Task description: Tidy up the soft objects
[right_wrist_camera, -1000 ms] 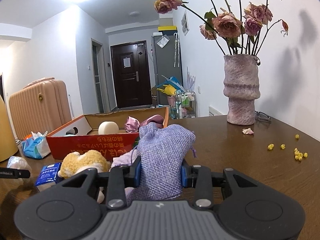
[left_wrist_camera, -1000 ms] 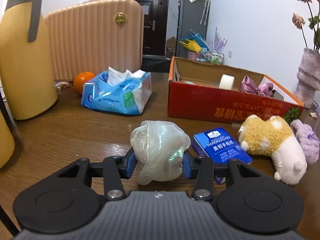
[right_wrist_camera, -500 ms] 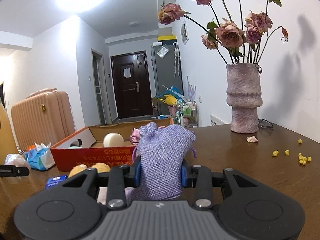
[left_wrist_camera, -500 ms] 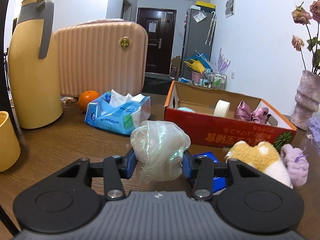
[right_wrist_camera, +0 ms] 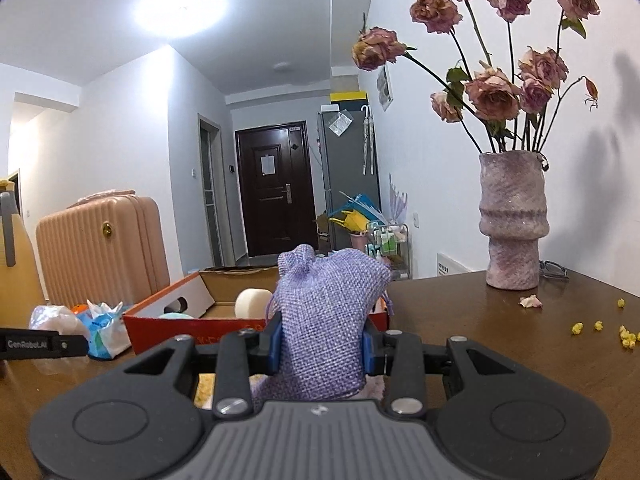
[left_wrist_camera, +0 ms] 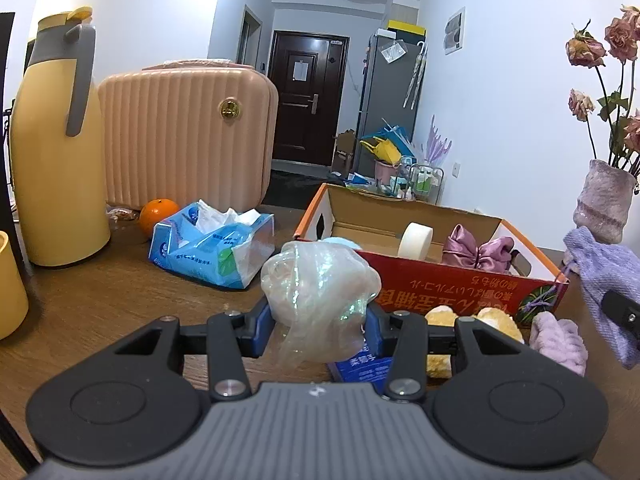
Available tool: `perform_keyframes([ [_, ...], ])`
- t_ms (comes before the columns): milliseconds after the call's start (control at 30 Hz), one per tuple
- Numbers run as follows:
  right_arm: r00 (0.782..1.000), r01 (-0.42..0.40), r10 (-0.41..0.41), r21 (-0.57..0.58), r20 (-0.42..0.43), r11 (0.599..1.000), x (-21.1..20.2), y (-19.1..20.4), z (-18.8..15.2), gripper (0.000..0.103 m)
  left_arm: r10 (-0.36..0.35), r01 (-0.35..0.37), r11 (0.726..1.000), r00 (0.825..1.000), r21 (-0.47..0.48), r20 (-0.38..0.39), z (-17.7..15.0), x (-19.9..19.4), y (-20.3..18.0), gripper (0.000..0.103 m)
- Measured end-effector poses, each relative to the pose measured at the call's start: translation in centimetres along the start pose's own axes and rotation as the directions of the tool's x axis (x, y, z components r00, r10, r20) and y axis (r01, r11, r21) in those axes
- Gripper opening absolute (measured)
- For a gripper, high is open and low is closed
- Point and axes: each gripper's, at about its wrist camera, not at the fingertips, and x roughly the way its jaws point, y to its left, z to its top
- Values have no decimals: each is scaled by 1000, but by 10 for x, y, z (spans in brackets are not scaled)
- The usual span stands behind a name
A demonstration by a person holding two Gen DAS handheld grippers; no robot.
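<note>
My left gripper is shut on a crumpled iridescent plastic bag, held above the wooden table in front of the red cardboard box. My right gripper is shut on a lavender drawstring pouch, lifted just right of the box; that pouch also shows at the right edge of the left wrist view. Inside the box lie a tape roll and a pink satin bow. A yellow plush toy and a purple fluffy item lie in front of the box.
A blue tissue pack, an orange, a yellow thermos jug and a pink suitcase stand at the left. A blue handkerchief packet lies under my left gripper. A vase of dried roses stands at the right.
Both grippers have risen and tilted up with their loads still gripped. The box now sits lower in both views, and the right pouch has come into the left wrist view.
</note>
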Motion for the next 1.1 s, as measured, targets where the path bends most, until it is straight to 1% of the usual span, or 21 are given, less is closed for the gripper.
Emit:
perform_keyframes([
  [233,1000,-7,7,12,9,1000,9,7,3,35,0,0,1000,1000,-2,11,3,3,-9,46],
  [500,1000,-7,7,8,19,1000,24,16,6,35,10,-10,1000,999,0,41,11,9,-18,46],
  [667,999,-2,2,4,33,1000,31,19,9,35,12,-11,1000,999,-14,53,17,13,-22,46],
  [1100,999,-5,4,36,35,999,58,22,18,35,16,-12,999,997,-51,77,32,32,-26,46],
])
